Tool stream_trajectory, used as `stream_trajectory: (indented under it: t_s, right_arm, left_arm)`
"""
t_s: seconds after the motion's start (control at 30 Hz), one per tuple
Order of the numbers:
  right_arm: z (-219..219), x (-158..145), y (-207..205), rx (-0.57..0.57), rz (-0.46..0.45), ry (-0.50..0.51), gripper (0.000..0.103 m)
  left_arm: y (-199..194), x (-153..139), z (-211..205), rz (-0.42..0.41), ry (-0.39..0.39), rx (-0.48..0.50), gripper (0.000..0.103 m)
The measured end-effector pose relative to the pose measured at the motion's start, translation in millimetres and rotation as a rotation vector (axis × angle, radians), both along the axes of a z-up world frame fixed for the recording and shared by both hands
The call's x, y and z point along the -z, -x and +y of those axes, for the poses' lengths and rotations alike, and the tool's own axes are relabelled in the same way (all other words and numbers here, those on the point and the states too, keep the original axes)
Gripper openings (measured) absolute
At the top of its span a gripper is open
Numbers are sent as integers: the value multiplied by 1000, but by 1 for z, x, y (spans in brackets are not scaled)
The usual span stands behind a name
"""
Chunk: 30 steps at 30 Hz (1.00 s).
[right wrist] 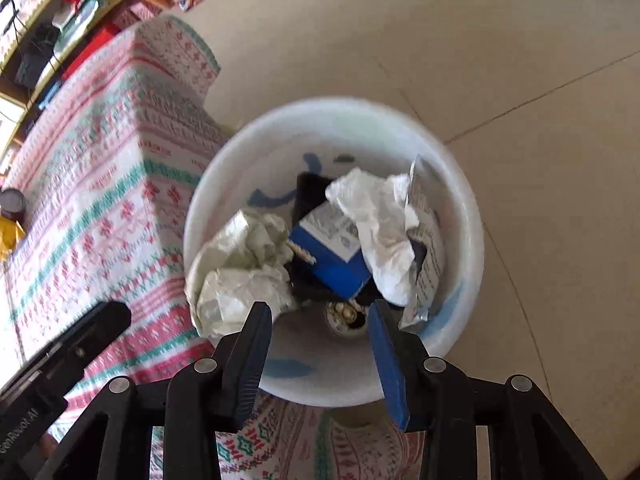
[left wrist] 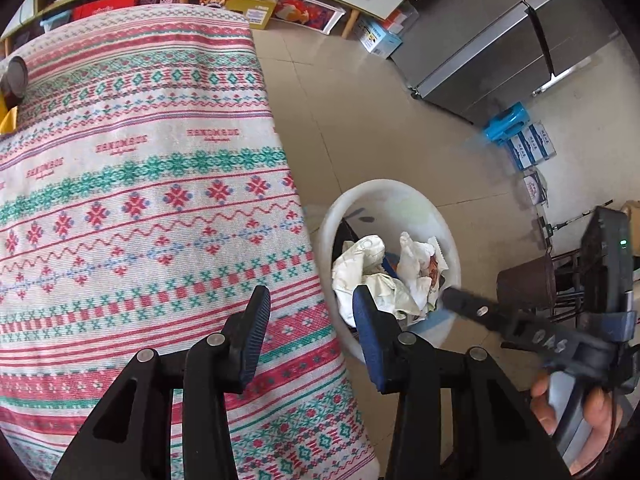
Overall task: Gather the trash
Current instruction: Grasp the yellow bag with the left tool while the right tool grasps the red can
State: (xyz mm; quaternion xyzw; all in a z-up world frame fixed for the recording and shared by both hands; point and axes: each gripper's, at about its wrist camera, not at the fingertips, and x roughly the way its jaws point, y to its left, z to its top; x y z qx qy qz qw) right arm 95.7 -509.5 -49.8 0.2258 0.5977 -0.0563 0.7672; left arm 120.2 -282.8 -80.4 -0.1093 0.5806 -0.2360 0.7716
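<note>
Bin [right wrist: 472, 216] on floor, tight against table [left wrist: 132, 184] edge: likely parked there so scraps drop straight off cloth. Already holds crumpled paper [right wrist: 244, 268], blue box [right wrist: 332, 256], foil wrapper [right wrist: 424, 240].

Right gripper [right wrist: 320, 324] pointed steeply down over bin mouth, jaws parted about halfway, nothing between. Reads as drop done.

Left gripper [left wrist: 310, 312] over cloth edge beside bin, jaws likewise half apart, empty.

No loose trash visible on cloth. Dark jar [left wrist: 14, 80] and yellow item [left wrist: 7, 120] at far edge; whether trash, cannot tell.
</note>
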Motion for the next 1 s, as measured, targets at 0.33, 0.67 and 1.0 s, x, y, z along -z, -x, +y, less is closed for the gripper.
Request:
stream_trajectory:
  t_s: [0.33,0.67,1.0]
  right_arm:
    - [57,-39,-9,-142,-174,10,65]
    - [162,-26,-33,-381,-148,37,66]
    - [207,-15,-45,-451,-110,96,65]
  left_arm:
    - [-24,-26,148,-80,-93,-266,45]
    - [-77,-52,275,-154,-162,-494,60]
    - [-148,-40,272,-73,-152,-408,77]
